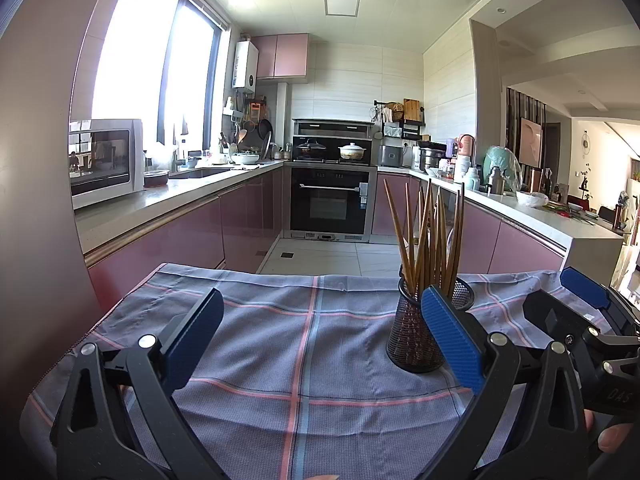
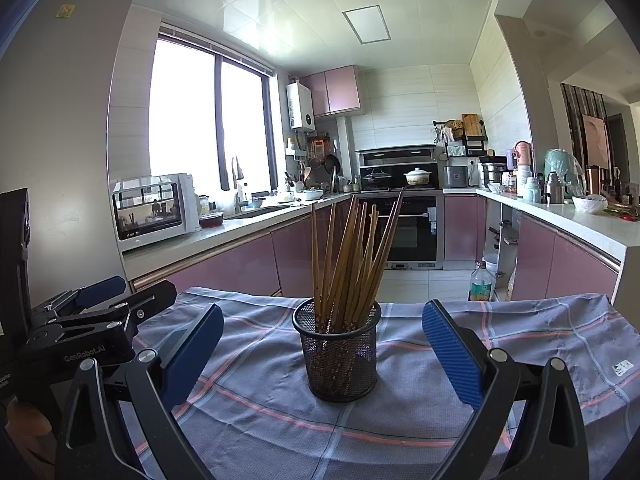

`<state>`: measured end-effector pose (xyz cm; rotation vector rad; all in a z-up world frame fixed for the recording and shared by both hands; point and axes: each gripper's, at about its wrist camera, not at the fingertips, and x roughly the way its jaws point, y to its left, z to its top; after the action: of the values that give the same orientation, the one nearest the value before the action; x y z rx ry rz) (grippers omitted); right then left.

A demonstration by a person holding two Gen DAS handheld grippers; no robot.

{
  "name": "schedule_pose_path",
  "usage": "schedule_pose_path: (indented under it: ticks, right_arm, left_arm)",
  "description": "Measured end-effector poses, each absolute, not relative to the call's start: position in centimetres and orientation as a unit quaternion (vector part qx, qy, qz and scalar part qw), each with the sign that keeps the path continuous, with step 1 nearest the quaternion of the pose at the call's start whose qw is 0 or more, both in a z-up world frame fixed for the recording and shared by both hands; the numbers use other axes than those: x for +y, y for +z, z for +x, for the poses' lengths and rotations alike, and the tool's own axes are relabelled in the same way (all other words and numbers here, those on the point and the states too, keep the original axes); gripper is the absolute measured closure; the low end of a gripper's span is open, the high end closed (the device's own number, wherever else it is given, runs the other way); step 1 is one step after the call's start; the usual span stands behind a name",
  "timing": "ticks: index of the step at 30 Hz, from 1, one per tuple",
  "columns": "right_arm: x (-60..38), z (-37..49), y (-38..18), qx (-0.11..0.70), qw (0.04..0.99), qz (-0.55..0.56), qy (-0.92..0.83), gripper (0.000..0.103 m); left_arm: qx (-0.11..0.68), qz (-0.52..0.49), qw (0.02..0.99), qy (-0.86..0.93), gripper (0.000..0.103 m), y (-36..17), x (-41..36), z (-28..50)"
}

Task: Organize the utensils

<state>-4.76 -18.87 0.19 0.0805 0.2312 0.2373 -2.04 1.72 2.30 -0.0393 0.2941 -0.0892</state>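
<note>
A black mesh cup (image 2: 338, 354) stands upright on a grey checked cloth (image 2: 520, 340) and holds several wooden chopsticks (image 2: 352, 264), fanned out. My right gripper (image 2: 322, 346) is open and empty, its blue pads (image 2: 452, 354) either side of the cup and nearer the camera. In the left wrist view the cup (image 1: 416, 332) sits right of centre, partly behind my right pad (image 1: 450, 338). My left gripper (image 1: 322, 340) is open and empty over the cloth (image 1: 280, 340). The right gripper (image 1: 582, 294) shows at the far right there, and the left gripper (image 2: 104, 298) at the far left of the right wrist view.
The cloth covers a small table whose far edge (image 1: 280, 276) faces a kitchen floor. Pink cabinets with counters run along both sides, with a microwave (image 1: 106, 160) on the left and an oven (image 1: 330, 200) at the back. A bottle (image 2: 482, 282) stands on the floor.
</note>
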Motion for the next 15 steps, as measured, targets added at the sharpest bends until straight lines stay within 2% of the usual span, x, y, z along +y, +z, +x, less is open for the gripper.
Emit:
schedule_pose_path:
  ticks: [15]
  right_arm:
    - [-18.84, -4.66, 0.19, 0.115, 0.985, 0.041, 0.119, 0.007]
  left_arm:
    - [0.146, -0.019, 0.988, -0.044, 0.005, 2.35, 1.70, -2.07]
